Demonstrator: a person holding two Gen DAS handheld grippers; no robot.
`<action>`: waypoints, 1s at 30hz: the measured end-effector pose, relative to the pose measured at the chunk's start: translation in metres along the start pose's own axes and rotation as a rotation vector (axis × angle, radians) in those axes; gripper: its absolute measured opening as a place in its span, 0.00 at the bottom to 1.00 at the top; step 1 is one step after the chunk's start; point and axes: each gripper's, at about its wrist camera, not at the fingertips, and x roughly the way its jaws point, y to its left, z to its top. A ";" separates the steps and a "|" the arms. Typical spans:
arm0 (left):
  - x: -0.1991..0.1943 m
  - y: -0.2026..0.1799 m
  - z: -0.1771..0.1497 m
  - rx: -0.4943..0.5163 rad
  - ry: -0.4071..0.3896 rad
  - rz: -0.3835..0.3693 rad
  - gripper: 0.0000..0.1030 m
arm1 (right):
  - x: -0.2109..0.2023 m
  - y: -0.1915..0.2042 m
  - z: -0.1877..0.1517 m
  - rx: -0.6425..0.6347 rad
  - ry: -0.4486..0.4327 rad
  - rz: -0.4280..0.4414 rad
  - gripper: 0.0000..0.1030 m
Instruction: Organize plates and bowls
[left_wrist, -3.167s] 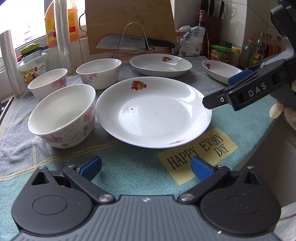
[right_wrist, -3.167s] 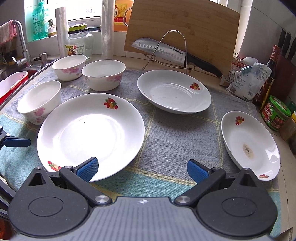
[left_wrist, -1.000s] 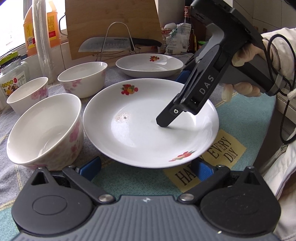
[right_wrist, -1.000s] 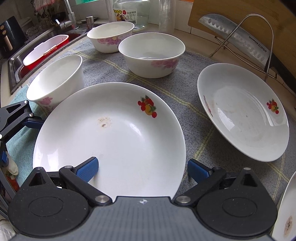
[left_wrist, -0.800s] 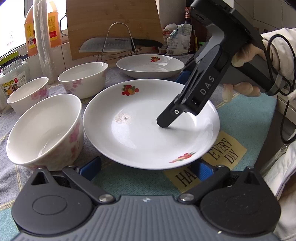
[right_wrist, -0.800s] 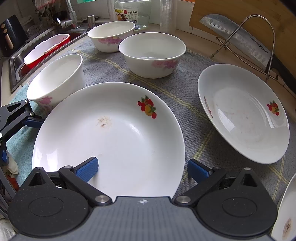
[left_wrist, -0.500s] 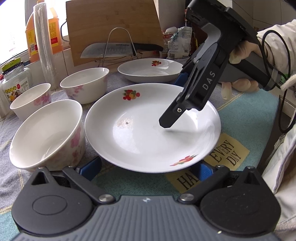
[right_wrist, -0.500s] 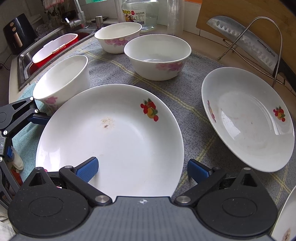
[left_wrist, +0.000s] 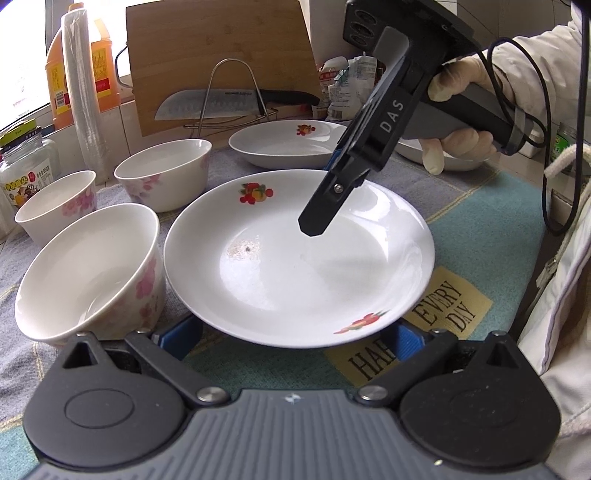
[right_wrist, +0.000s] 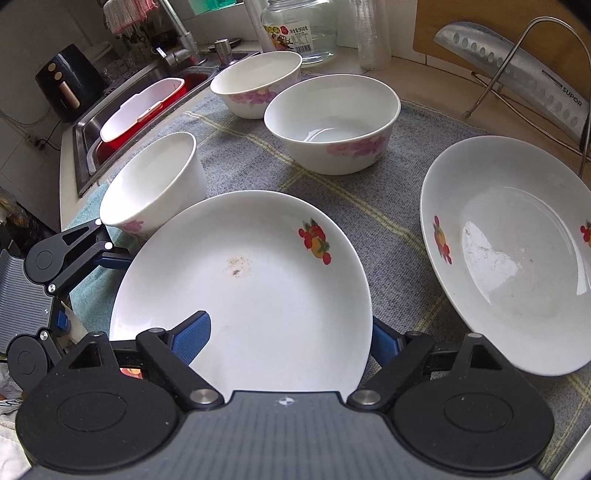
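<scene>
A large white plate with fruit prints (left_wrist: 295, 258) (right_wrist: 258, 280) is lifted off the grey towel and tilted. My right gripper (right_wrist: 284, 336) straddles its rim, one blue pad (right_wrist: 192, 334) on the upper face and the other under it, jaws wide. From the left wrist view its upper finger (left_wrist: 332, 199) hangs over the plate. My left gripper (left_wrist: 291, 336) is open with its pads under the plate's near edge. Three floral bowls (left_wrist: 88, 269) (left_wrist: 164, 173) (left_wrist: 55, 205) stand left. A second plate (left_wrist: 288, 142) (right_wrist: 517, 251) lies behind.
A knife on a wire rack (left_wrist: 236, 103) and a cutting board (left_wrist: 221, 62) stand at the back. A jar (left_wrist: 26, 166), an oil bottle (left_wrist: 62, 85) and a sink with a red tub (right_wrist: 144, 107) are left. A third plate is partly hidden behind the right hand.
My right gripper came in over the large plate, straddled its rim and raised it off the towel. My left gripper moved in so its pads sit under the near edge.
</scene>
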 end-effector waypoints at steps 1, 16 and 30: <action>0.000 0.000 0.000 0.001 0.001 0.000 0.98 | 0.000 0.000 0.001 -0.003 -0.001 0.004 0.84; -0.007 -0.004 0.001 0.051 0.014 -0.013 0.97 | -0.009 0.000 -0.003 0.028 0.057 0.044 0.81; -0.005 -0.003 0.000 0.091 -0.003 -0.032 0.98 | -0.006 -0.005 -0.006 0.038 0.050 0.065 0.83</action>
